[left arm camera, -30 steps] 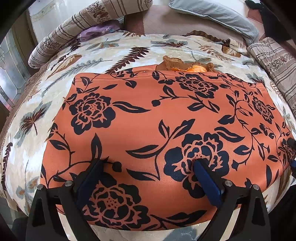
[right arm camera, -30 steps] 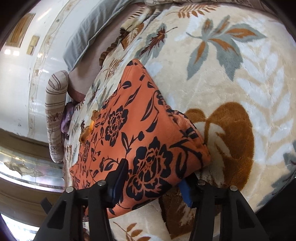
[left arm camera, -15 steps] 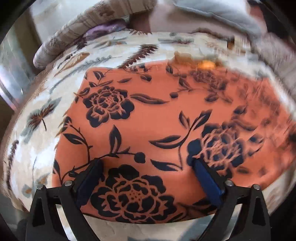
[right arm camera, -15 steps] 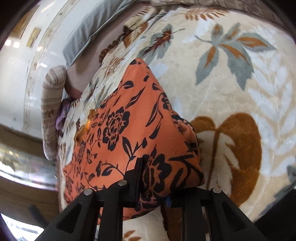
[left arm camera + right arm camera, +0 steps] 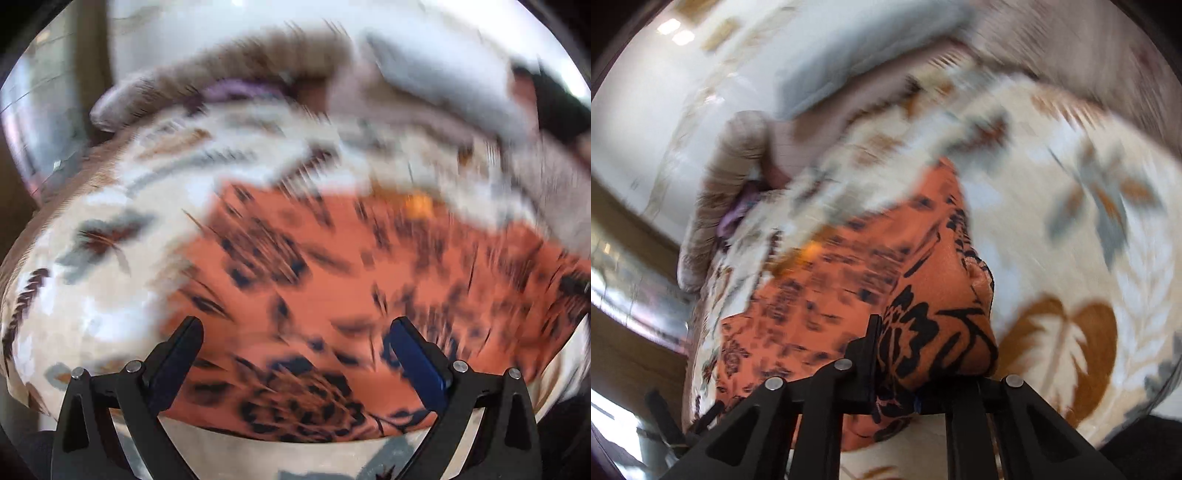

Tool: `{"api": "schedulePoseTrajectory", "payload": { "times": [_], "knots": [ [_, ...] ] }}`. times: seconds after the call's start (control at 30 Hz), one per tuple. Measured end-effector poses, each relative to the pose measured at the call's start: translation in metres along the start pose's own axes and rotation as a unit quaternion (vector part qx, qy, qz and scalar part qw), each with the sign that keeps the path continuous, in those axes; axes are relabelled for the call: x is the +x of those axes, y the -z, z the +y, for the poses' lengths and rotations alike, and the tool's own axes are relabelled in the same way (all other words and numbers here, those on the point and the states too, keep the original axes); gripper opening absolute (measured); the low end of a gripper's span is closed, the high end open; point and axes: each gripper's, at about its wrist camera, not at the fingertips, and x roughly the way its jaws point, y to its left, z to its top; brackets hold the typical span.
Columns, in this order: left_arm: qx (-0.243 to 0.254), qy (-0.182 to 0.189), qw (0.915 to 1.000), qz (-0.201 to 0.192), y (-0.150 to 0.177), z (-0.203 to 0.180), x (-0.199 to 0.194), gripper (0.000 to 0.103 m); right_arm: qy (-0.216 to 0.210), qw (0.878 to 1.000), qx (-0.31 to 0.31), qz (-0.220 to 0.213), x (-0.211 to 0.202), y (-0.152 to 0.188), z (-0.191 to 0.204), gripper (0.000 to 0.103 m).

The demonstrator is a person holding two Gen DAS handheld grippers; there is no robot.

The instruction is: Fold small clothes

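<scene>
Lifted since the earlier frame, the orange floral garment (image 5: 923, 295) bunches in the right gripper (image 5: 897, 365), whose jaws have just closed onto its corner; the left gripper (image 5: 295, 354) has wide jaws over it.

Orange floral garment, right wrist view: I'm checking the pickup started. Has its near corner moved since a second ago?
Yes. The orange floral garment corner is bunched up in the right tongs, lifted off the leaf-print blanket; the jaws have just closed on it.
</scene>
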Motion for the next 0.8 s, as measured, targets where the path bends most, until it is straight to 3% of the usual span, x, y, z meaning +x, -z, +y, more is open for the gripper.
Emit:
{"api": "schedulePoseTrajectory", "payload": {
  "times": [0.1,0.17,0.3,0.4,0.47,0.5,0.53,0.67,0.8],
  "knots": [
    [-0.064,-0.021,0.9953,-0.069,-0.021,0.053,-0.037,0.101,-0.024,0.996,-0.080,-0.017,-0.005,-0.005,0.071,0.012],
    [-0.098,-0.050,0.9897,-0.092,-0.029,0.091,-0.048,0.101,-0.044,0.990,-0.130,-0.020,-0.001,0.002,0.120,0.012],
    [-0.153,-0.106,0.9797,-0.075,-0.024,0.160,-0.032,0.101,-0.086,0.970,-0.229,0.007,0.025,0.044,0.217,0.012],
    [-0.215,-0.133,0.9671,-0.030,0.000,0.204,-0.009,0.101,-0.102,0.953,-0.278,0.065,0.069,0.094,0.265,0.012],
    [-0.253,-0.117,0.9604,-0.005,0.009,0.220,0.001,0.101,-0.094,0.941,-0.303,0.118,0.105,0.129,0.279,0.012],
    [-0.261,-0.112,0.9587,-0.001,0.012,0.223,0.002,0.101,-0.079,0.933,-0.309,0.169,0.134,0.151,0.281,0.012],
    [-0.261,-0.111,0.9589,0.000,0.012,0.224,0.003,0.101,-0.066,0.930,-0.309,0.188,0.148,0.160,0.280,0.013],
    [-0.252,-0.108,0.9618,-0.002,0.012,0.224,0.002,0.101,-0.070,0.936,-0.299,0.171,0.144,0.163,0.281,0.016],
    [-0.255,-0.092,0.9626,0.000,0.009,0.222,0.005,0.101,-0.087,0.933,-0.317,0.148,0.127,0.159,0.293,0.016]
  ]
}}
